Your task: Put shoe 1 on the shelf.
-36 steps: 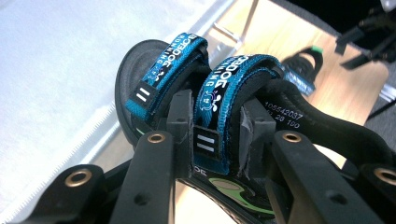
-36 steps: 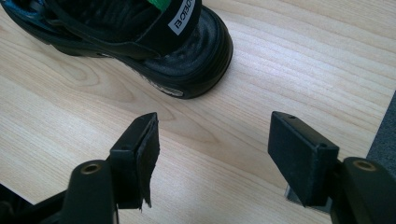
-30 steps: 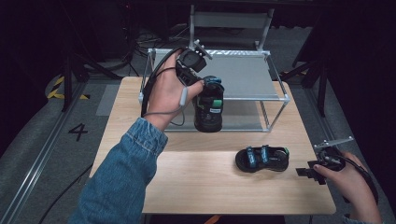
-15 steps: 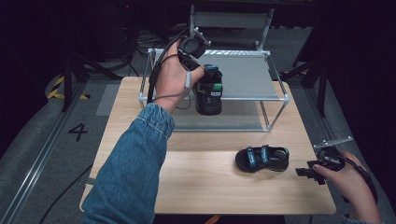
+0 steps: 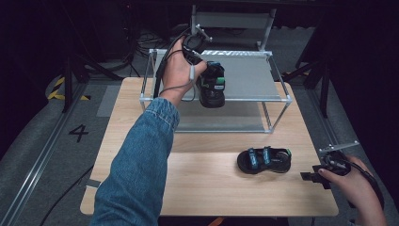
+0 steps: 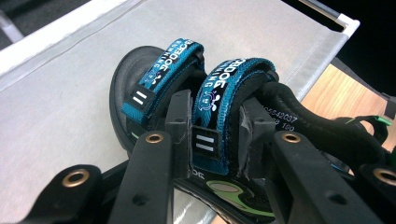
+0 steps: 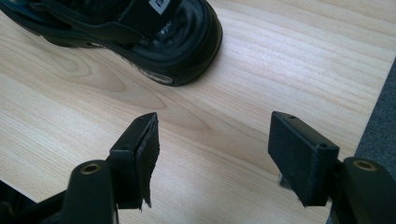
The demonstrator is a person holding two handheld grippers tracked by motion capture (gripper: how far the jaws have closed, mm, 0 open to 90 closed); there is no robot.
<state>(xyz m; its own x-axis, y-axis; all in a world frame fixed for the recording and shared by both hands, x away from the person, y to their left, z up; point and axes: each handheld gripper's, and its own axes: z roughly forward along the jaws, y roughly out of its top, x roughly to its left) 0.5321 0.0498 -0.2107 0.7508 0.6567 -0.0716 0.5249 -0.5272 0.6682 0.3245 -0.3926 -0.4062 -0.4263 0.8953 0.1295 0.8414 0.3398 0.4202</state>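
A black sandal with blue straps hangs tilted at the front edge of the rack's grey top shelf. My left gripper is shut on its rear blue strap. In the left gripper view the jaws pinch that strap, and the sandal's toe hangs just above the shelf fabric. The matching sandal lies on the wooden table at the right. My right gripper stands open just right of it, jaws apart with the sandal's end ahead.
The metal-framed rack has two grey shelves and stands at the table's back. A chair-like frame sits behind it. The table's right edge runs close to the right gripper. Bare wood spreads across the table's front left.
My left gripper has carried the sandal up and back, from in front of the rack's lower level to the top shelf. The right gripper and the other sandal have stayed still.
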